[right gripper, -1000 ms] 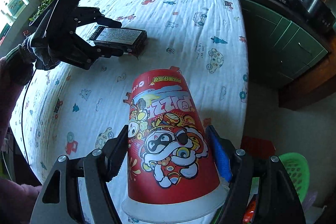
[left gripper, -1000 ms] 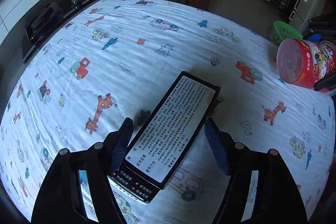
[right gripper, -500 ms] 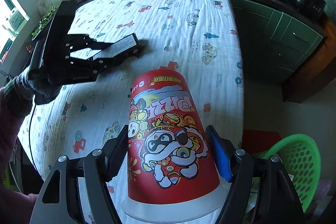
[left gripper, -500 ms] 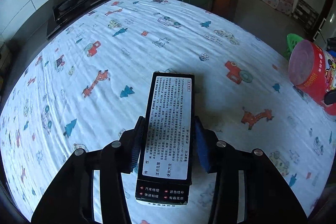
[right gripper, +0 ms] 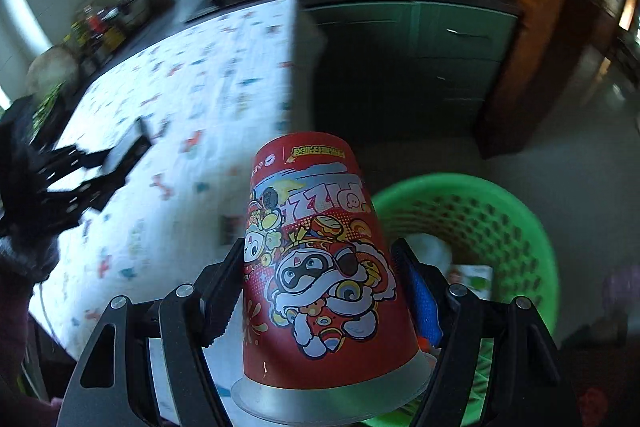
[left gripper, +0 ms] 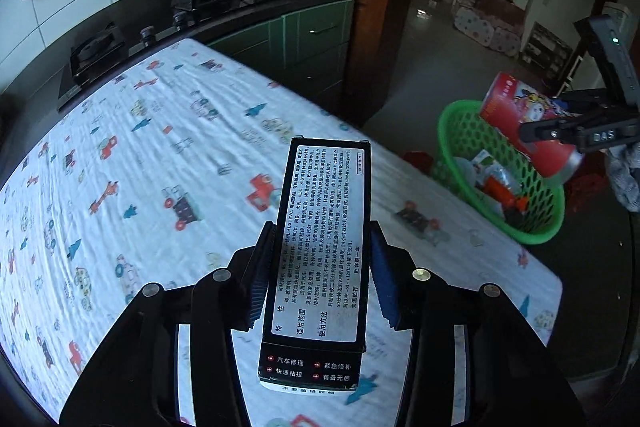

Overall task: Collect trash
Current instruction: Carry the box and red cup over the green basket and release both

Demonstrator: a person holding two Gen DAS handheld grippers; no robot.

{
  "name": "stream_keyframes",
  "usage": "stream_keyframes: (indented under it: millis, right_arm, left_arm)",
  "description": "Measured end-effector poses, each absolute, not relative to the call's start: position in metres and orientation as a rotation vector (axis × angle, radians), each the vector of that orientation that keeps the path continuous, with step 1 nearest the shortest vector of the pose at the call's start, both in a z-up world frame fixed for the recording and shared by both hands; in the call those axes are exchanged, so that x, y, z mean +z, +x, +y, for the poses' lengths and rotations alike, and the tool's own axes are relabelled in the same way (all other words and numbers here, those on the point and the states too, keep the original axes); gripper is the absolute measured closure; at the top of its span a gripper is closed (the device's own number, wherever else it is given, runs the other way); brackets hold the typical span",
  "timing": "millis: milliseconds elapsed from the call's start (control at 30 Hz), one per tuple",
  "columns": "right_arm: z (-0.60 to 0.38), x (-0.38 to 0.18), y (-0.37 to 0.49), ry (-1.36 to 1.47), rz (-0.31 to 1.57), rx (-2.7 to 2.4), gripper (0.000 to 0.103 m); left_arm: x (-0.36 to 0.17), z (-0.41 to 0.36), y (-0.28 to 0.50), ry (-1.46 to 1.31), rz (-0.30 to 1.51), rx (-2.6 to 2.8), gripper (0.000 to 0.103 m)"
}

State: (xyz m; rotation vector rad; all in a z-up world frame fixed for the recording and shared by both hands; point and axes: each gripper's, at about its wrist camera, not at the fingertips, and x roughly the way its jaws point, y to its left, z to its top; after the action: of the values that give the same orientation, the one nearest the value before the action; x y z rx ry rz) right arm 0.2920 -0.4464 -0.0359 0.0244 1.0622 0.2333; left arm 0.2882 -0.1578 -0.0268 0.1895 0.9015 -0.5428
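Right hand-held gripper (right gripper: 320,291) clamps cup (right gripper: 320,267) above basket (right gripper: 500,203); I'd centre, then release. Left hand-held gripper (left gripper: 318,277) grips box (left gripper: 320,259); basket at 2 o'clock.

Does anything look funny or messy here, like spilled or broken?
Nothing looks spilled or broken. The red cup is held with its rim toward the camera in the right gripper, beside the green basket, which already holds some trash. The left gripper holds the black box intact above the patterned tablecloth.
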Motion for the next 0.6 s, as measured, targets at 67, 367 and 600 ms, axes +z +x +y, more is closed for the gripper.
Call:
stream_keyframes:
  millis: [67, 367, 600]
  right_arm:
    - [-0.473, -0.042, 0.290, 0.065, 1.065, 0.183, 0.033]
    - [-0.553, -0.085, 0.285, 0.161, 1.094, 0.016, 0.033]
    - [-0.576, -0.103, 0.277, 0.227, 1.099, 0.003, 0.032]
  left_arm:
    - [-0.024, -0.179, 0.282, 0.196, 0.893, -0.575, 0.058]
    - [-0.022, -0.254, 0.265, 0.227, 0.884, -0.670, 0.058]
    - [-0.032, -0.301, 0.269, 0.220, 0.911, -0.715, 0.058]
